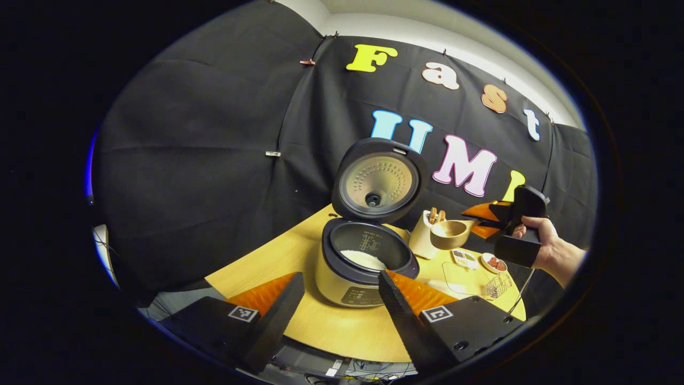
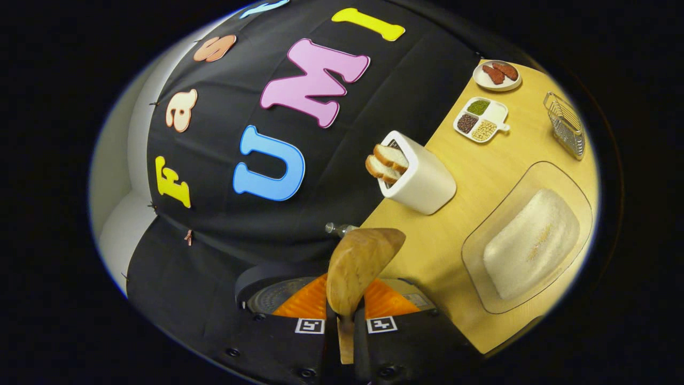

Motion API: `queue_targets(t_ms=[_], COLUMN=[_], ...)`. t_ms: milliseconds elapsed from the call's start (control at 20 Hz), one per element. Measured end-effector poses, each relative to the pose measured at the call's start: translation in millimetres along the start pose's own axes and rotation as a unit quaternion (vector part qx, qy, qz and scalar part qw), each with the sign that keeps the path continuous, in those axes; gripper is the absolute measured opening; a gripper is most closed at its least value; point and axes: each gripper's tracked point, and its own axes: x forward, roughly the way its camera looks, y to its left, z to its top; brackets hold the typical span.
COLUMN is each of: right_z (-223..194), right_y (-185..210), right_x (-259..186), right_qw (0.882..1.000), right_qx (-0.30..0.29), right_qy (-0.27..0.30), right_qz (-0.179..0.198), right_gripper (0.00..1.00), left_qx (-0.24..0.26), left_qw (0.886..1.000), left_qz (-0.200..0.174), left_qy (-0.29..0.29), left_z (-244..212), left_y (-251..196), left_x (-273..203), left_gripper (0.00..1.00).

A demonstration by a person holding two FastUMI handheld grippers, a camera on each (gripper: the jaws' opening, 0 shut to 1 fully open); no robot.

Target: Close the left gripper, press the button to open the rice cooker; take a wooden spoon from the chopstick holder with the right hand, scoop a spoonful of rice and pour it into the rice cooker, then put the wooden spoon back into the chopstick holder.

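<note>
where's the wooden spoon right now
The wooden spoon is held in the right tongs, in the air beside the chopstick holder, right of the open rice cooker in the left gripper view.

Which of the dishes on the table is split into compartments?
The small white dish beside the chopstick holder: it has three sections of different beans. The round plate is undivided, and the clear tray holds one mound of rice.

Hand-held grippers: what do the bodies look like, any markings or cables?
Left hand-held gripper: two long wedge-shaped fingers with ribbed inner faces on black blocky bases, each base carrying a square black-and-white tag. Right hand-held gripper: same black bases, paired square tags, screw heads along the edge. In the left gripper view it has a black pistol-style handle and a thin cable hanging below; the hand holding it is bare, no sleeve visible.
</note>
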Motion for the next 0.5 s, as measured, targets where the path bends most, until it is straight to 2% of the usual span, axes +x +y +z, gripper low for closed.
queue_targets(t_ms=[150,250,350,500], right_z=[-19.1,-34.9,-51.7,-77.3], right_y=[28.1,42.5,53.7,66.8], right_x=[17.5,24.8,34.4,44.4], right_qw=[0.997,0.989,0.975,0.945], right_qx=[-0.073,-0.148,-0.221,-0.319], right_qy=[0.001,-0.002,-0.002,0.000], right_qz=[0.013,0.024,0.036,0.064], right_gripper=[0.14,0.14,0.14,0.13], left_qx=[-0.009,-0.012,-0.012,-0.015], left_qw=[1.000,1.000,1.000,0.999], left_qz=[0.010,0.017,0.024,0.028], left_qy=[0.000,0.002,0.001,-0.005], left_z=[-0.2,-1.0,1.5,6.7], left_y=[14.2,23.8,34.1,47.1], left_x=[1.5,2.9,2.9,1.0], left_gripper=[0.95,0.95,0.95,0.95])
